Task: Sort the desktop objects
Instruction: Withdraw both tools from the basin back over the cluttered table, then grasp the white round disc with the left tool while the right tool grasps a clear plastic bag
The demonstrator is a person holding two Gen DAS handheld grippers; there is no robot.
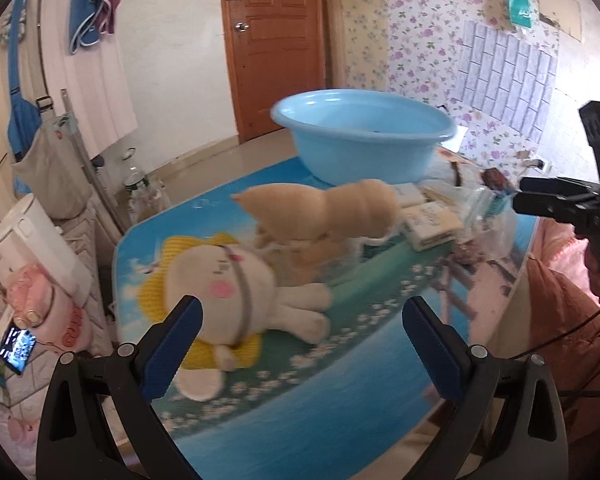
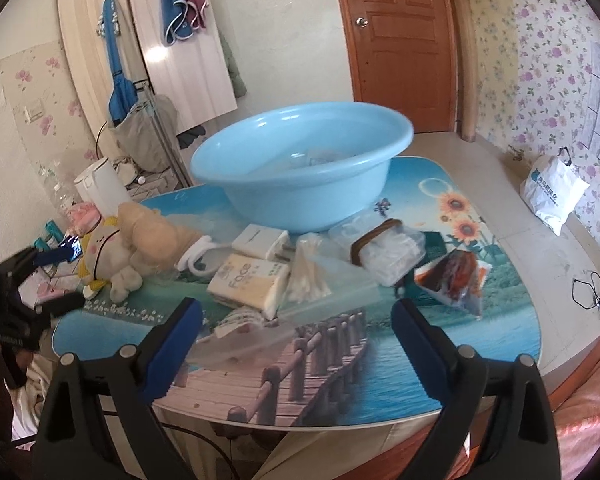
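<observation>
Most of the sorting is still waiting to be done, as I judge it. The round light-blue plastic basin is standing at the far middle of the picture-printed surface, and something pale is lying inside it, so a little may already be sorted.

Nearly everything else is sitting on the surface in front of the basin:
- far left, a white plush doll with a yellow hat, with a tan plush toy lying against it
- in the middle, a white charger plug, a cream tissue pack and a clear bag of cotton swabs
- to the right, a clear packet bound with a brown band and an orange-red snack pouch

The left claw is hovering spread wide, empty, near the white doll. The right claw is also spread and empty, pointing at the middle clutter.

The basin's contents are hard to make out: its wall is hiding most of them. A crumpled clear plastic sheet near the tissue pack is blurring what lies beneath. The doll's lower body is partly cut off behind the left claw's finger.
</observation>
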